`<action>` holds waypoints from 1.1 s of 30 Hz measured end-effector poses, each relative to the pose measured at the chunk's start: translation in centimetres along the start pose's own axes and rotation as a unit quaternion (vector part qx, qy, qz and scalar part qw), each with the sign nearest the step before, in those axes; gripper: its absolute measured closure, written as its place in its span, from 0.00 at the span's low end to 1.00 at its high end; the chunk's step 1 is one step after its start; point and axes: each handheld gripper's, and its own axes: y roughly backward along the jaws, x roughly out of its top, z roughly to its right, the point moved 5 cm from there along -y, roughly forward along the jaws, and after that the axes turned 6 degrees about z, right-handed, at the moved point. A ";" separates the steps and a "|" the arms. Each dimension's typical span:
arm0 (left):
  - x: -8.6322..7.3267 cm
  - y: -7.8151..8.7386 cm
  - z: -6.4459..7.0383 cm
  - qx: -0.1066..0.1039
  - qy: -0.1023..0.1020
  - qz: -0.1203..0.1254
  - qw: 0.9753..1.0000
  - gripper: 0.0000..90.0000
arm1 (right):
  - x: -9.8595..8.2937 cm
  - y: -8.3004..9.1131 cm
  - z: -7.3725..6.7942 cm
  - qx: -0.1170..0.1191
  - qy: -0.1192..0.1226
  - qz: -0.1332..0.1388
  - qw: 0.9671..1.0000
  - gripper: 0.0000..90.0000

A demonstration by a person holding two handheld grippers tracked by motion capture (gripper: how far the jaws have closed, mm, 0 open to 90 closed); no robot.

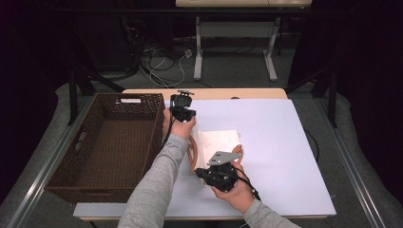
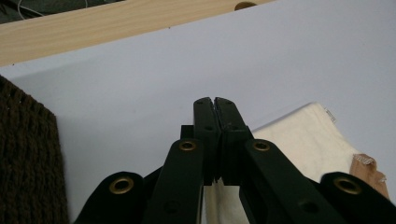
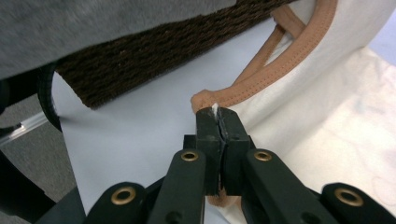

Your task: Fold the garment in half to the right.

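- The cream cloth bag [image 1: 216,142] with tan trim lies flat on the white counter [image 1: 280,142], just beside the right wall of the brown wicker basket [image 1: 114,142], and none of it is in the basket yet.
- In the right gripper view I see my right gripper [image 3: 218,116] with its fingers [image 3: 208,135] clenched on the tan strap [image 3: 261,77] at the bag's edge nearest the basket; a sliver of cloth shows between the tips.
- In the left gripper view my left gripper [image 2: 215,106] has its fingers [image 2: 205,126] pressed together with nothing visible between them, hanging above bare counter at the bag's far corner, near the basket's far right corner.
- I judge the work as barely begun: one grip is made on the strap, the bag is not lifted, and the basket is empty as far as I see. Whether the bag is to be folded or carried over the basket wall is still ahead.
- My left forearm in its grey sleeve [image 1: 157,185] crosses the high view and covers the bag's left edge, so how the straps lie there is hidden from me.
- The right hand [image 1: 235,190] and gripper body cover the bag's near edge from above.
- I cannot tell from the pictures how much cloth lies under the strap in the right grip.
- The basket's near wall hides the nearest strip of its floor.
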 end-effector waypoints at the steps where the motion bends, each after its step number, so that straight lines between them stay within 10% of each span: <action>1: 0.1 -0.1 0.1 -0.001 -0.001 0.001 1.000 0.98 | 0.1 0.2 0.2 -0.001 -0.005 0.003 1.000 0.99; 33: 1.6 -4.9 4.8 -0.055 -0.021 -0.008 0.998 0.98 | -1.1 4.3 4.4 -0.031 -0.045 0.002 0.999 0.99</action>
